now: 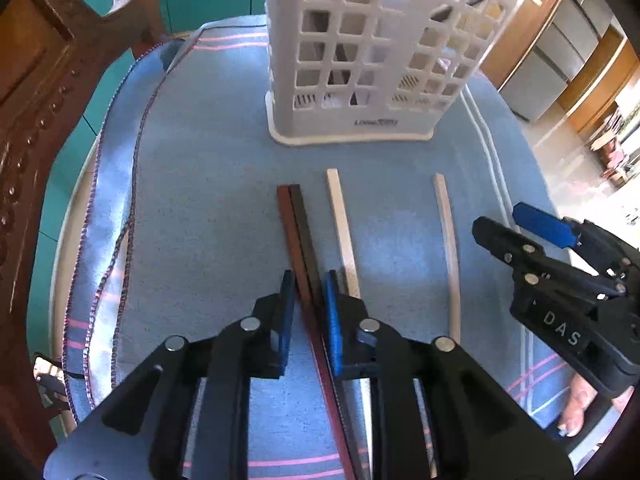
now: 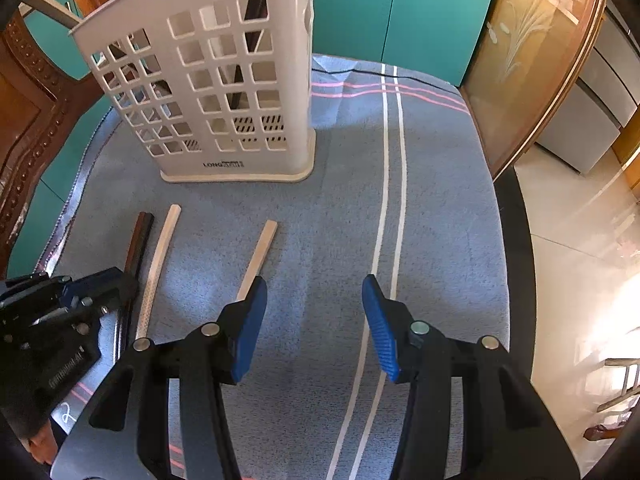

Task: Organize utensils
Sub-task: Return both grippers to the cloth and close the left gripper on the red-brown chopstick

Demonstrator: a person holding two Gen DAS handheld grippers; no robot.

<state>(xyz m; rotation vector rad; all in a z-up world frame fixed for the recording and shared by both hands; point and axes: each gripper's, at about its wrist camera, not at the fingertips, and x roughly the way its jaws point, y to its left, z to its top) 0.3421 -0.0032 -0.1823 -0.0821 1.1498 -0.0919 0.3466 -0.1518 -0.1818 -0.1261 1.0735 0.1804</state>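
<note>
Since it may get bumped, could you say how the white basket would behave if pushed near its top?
The white basket looks tall on a narrow base, so it might tip. Its cut-out plastic walls suggest it is light. The blue towel beneath may make it snag rather than slide.

Blue striped cloth over the table, teal cabinet doors behind, carved wooden chair alongside.

A utensil basket stood at the far side of the cloth covering the counter. Nearer lay four chopsticks side by side: a touching pair leftmost, one just right, another farther right.
</note>
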